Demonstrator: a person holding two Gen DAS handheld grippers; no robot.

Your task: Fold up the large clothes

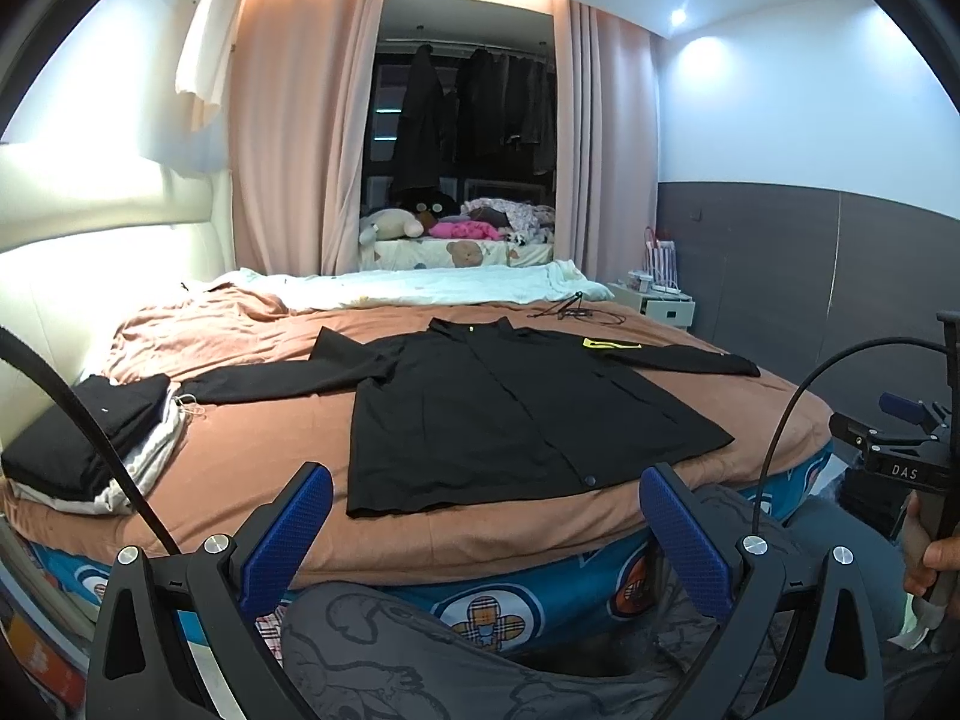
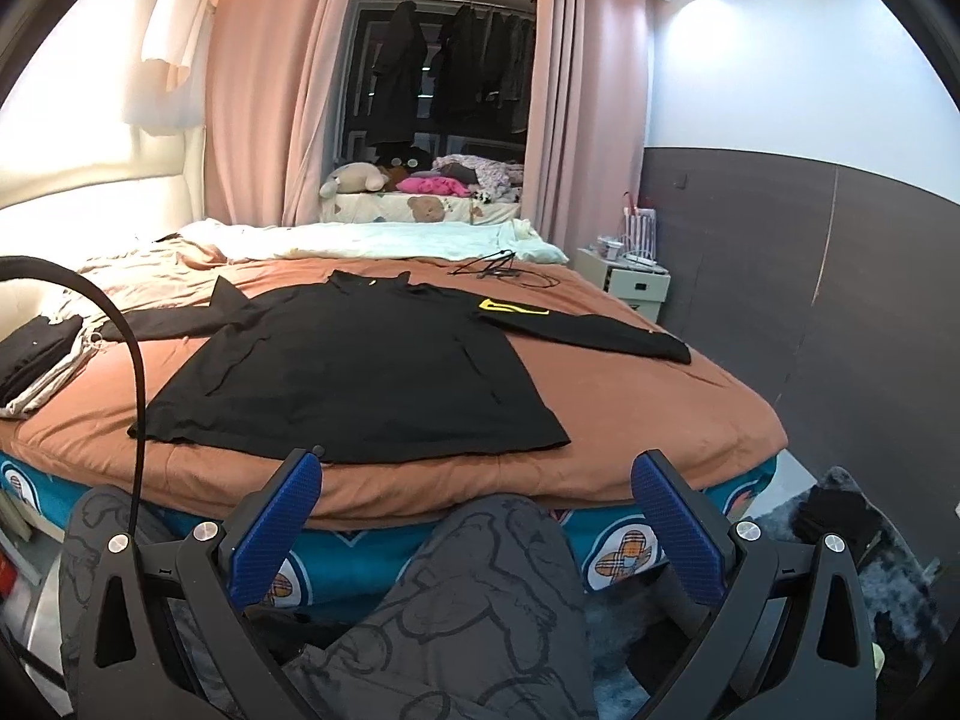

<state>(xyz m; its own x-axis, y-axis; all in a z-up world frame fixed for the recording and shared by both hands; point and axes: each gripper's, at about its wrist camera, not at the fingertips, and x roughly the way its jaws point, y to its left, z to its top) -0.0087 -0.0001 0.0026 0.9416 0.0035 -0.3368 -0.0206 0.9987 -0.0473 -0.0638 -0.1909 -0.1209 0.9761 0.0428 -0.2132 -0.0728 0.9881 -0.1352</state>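
With both grippers' jaws spread and empty short of the bed (image 1: 252, 480), we should pinch the flat-spread black long-sleeved jacket (image 1: 480, 420) at one sleeve cuff, folding it inward without dragging the body.

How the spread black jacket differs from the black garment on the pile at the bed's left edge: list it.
The black jacket lies flat, sleeves outstretched, mid-bed; the folded black garment is compact, stacked on light clothes at the edge. The jacket shows a yellow shoulder patch; the folded one shows none. Both are black, on the brown bedspread.
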